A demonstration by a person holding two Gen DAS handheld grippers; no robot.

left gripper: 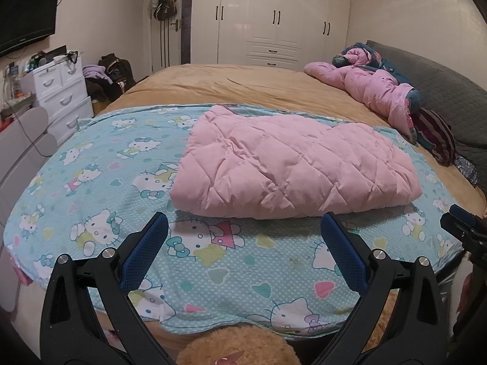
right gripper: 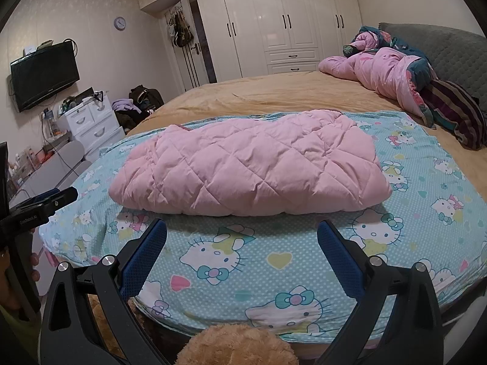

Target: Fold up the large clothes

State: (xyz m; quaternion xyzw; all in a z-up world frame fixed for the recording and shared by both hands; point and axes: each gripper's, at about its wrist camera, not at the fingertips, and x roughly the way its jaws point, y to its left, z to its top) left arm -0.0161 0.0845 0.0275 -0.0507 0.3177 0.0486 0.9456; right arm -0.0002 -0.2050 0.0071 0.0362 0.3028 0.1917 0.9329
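A pink quilted jacket (left gripper: pixel 292 164) lies folded into a compact bundle on a blue cartoon-cat sheet (left gripper: pixel 100 188) spread over the bed. It also shows in the right wrist view (right gripper: pixel 249 167), on the same sheet (right gripper: pixel 426 188). My left gripper (left gripper: pixel 243 225) is open and empty, held just in front of the jacket's near edge. My right gripper (right gripper: pixel 242 231) is open and empty too, just short of the jacket's near edge. Each gripper shows at the edge of the other's view, the right one (left gripper: pixel 462 225) and the left one (right gripper: pixel 45 203).
A tan bedspread (left gripper: pixel 243 85) covers the bed. A crumpled pink quilt (left gripper: pixel 377 91) and dark pillows (right gripper: pixel 456 112) lie at the headboard. A white drawer unit (left gripper: pixel 61 91), a TV (right gripper: pixel 42 73) and wardrobes (right gripper: pixel 274 24) stand beyond. A brown plush toy (right gripper: pixel 237 349) sits below the grippers.
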